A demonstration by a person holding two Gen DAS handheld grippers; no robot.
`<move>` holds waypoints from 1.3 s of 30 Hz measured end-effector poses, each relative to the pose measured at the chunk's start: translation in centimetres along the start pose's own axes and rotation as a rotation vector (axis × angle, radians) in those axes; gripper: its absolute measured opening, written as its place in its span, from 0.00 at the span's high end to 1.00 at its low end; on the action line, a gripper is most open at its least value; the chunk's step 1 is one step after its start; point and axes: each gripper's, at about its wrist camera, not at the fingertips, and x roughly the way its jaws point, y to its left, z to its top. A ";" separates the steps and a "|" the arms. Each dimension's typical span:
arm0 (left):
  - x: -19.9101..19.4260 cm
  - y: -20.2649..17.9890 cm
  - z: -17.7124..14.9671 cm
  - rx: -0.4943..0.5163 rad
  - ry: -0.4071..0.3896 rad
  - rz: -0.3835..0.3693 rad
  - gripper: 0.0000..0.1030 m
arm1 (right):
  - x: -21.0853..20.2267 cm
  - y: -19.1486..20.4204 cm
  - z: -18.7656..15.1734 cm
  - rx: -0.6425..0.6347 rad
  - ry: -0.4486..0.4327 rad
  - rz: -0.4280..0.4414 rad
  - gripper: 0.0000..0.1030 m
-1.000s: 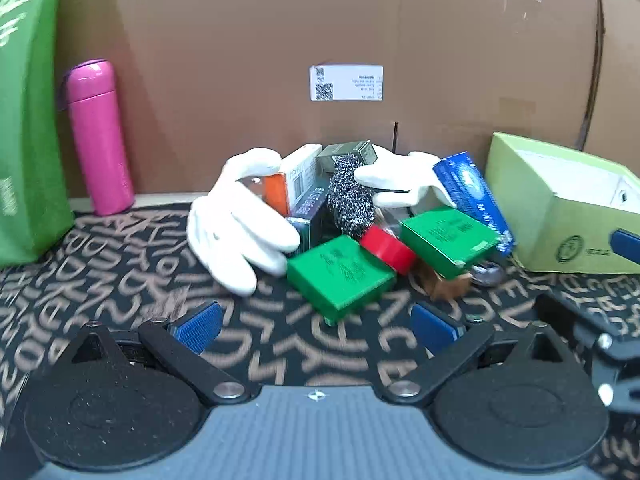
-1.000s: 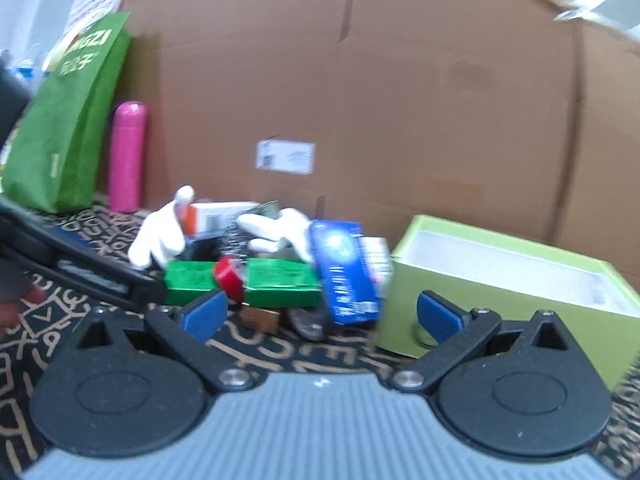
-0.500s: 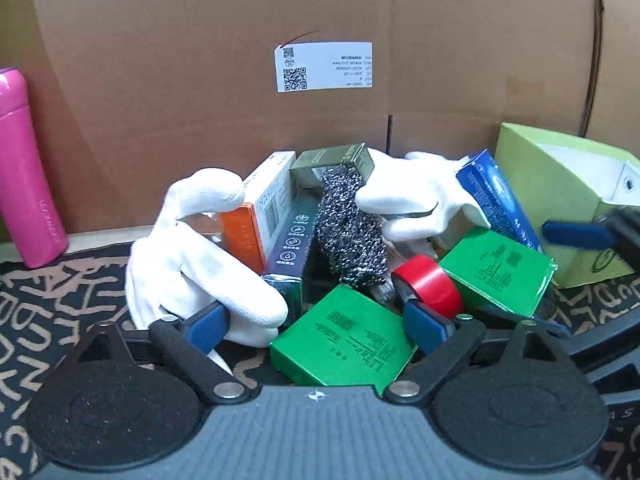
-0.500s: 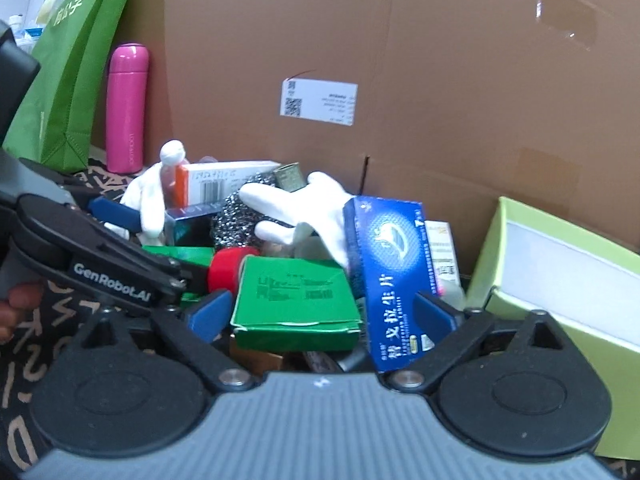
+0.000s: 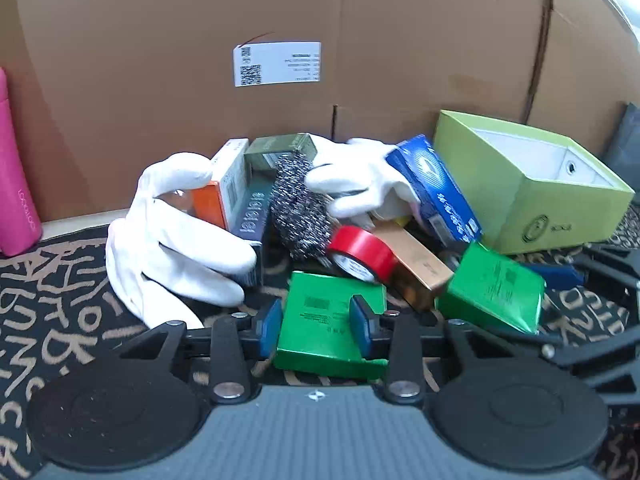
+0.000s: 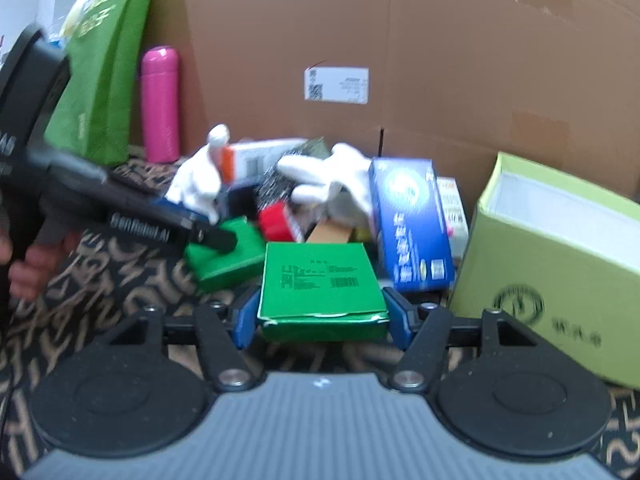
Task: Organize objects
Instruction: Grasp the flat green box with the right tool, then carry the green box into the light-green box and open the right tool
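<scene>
My left gripper (image 5: 316, 326) has been closing on a flat glossy green box (image 5: 328, 320) lying on the patterned mat (image 5: 60, 312); my right gripper (image 6: 320, 316) likewise brackets a second green box (image 6: 320, 280). Pad contact unclear in both; right view blurred

The right gripper (image 6: 320, 316) is sitting at 6 o'clock, its jaws having just been closing, with a green box (image 6: 320, 280) lying between the blue pads (image 6: 394, 316), which are touching its sides. At 9 o'clock the left gripper (image 6: 212, 236) is reaching onto a second green box (image 6: 224, 256). A blue carton (image 6: 412, 224) is leaning at 2 o'clock, just beside an open lime box (image 6: 560, 264) at 3 o'clock. White gloves (image 6: 340, 180) are lying at 12 o'clock, a pink bottle (image 6: 160, 104) standing at 10 o'clock.
</scene>
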 end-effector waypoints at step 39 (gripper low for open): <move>-1.9 -7.9 3.6 0.000 -0.027 0.098 0.39 | -5.5 -4.9 0.6 0.104 -0.193 -0.003 0.41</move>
